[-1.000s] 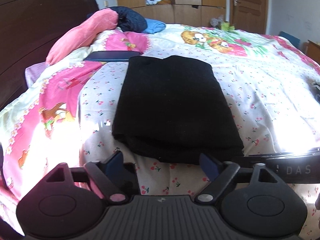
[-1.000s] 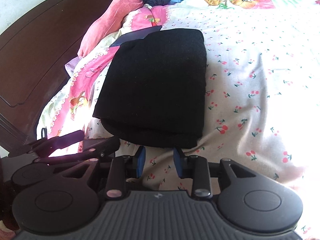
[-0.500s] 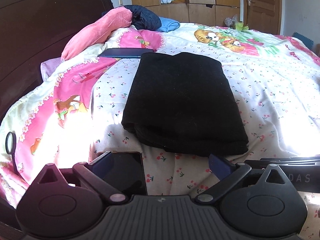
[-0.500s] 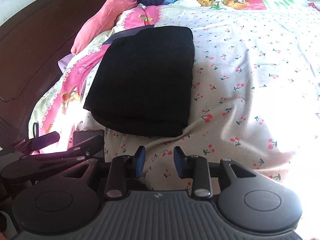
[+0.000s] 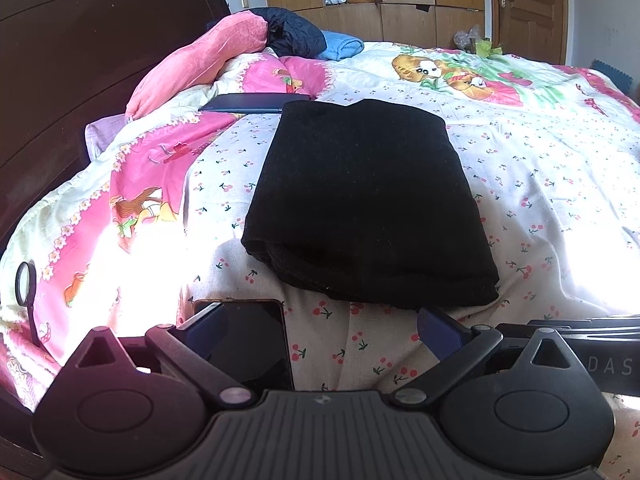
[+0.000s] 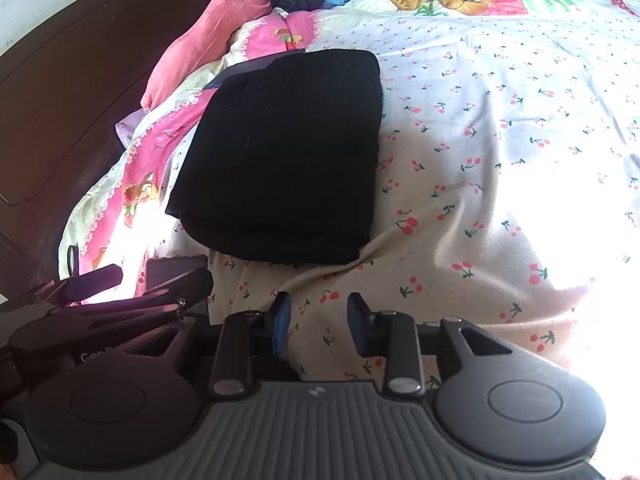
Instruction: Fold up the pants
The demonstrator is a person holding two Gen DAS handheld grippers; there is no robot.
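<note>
On the bedsheet point(image 5: 540, 184), folded black pants point(image 5: 368, 208) lie flat.

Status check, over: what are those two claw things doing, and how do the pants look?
Left gripper open, empty. Right gripper open, narrower gap, empty. Black pants folded flat on the bed, untouched. Phone lying by the left gripper.

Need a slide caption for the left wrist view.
Open left tool hovers short of the folded black pants on the cherry-print bedsheet.
</note>
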